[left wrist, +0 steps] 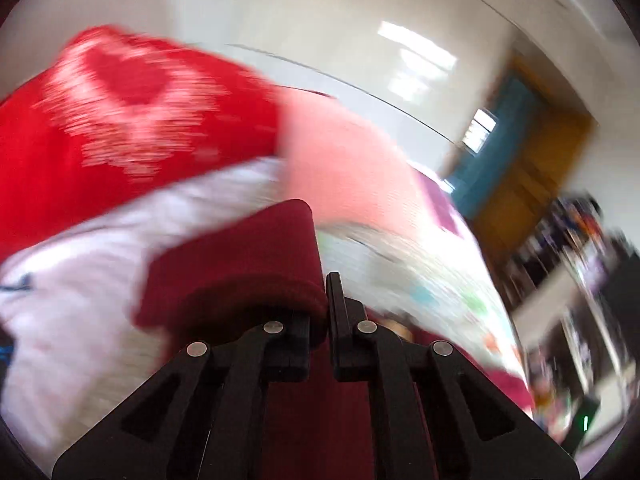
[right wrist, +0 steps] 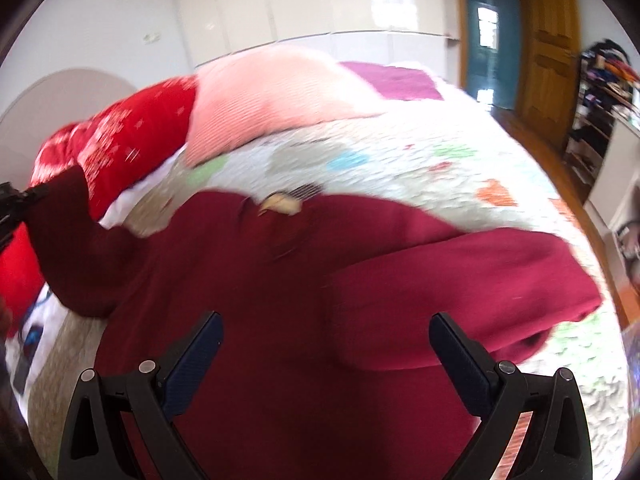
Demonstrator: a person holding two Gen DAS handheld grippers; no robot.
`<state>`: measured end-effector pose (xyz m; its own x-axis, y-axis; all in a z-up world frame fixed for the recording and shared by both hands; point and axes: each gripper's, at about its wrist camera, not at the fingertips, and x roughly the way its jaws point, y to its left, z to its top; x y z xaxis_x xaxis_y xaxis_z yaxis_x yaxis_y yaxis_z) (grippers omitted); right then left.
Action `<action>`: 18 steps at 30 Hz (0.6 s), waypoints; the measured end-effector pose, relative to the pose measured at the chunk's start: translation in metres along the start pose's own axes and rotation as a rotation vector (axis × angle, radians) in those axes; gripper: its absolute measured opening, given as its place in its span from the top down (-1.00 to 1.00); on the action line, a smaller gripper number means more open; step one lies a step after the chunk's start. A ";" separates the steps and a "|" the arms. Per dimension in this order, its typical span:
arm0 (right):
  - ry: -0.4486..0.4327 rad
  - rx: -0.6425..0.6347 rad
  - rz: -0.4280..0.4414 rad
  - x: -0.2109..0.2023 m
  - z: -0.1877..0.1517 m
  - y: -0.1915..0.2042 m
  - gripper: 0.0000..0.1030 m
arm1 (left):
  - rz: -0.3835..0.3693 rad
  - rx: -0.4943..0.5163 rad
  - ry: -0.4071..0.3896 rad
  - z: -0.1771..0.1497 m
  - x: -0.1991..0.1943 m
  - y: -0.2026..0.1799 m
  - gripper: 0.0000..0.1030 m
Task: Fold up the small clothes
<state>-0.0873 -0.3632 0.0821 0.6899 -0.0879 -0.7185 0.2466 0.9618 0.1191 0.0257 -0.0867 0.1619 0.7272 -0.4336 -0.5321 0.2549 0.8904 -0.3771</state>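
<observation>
A dark red sweater (right wrist: 304, 280) lies spread on the quilted bed (right wrist: 400, 160), neck label up, its right sleeve folded across the body. My left gripper (left wrist: 320, 300) is shut on the cuff of the left sleeve (left wrist: 240, 264) and holds it lifted; it shows at the left edge of the right wrist view (right wrist: 16, 200). My right gripper (right wrist: 326, 344) is open and empty, just above the sweater's lower body.
A red patterned pillow (right wrist: 120, 140) and a pink pillow (right wrist: 272, 96) lie at the head of the bed. A purple cloth (right wrist: 392, 80) lies beyond. A wooden door (right wrist: 548, 40) and cluttered shelves (right wrist: 600, 92) stand to the right.
</observation>
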 end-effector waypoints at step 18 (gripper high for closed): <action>-0.007 0.123 -0.081 -0.018 0.001 -0.093 -0.99 | -0.085 0.270 0.279 -0.113 0.054 -0.077 -0.10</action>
<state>-0.1216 -0.4519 0.0847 0.6691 -0.1665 -0.7243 0.3832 0.9123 0.1442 -0.0266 -0.1949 0.0764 0.5047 -0.4956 -0.7069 0.4925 0.8378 -0.2357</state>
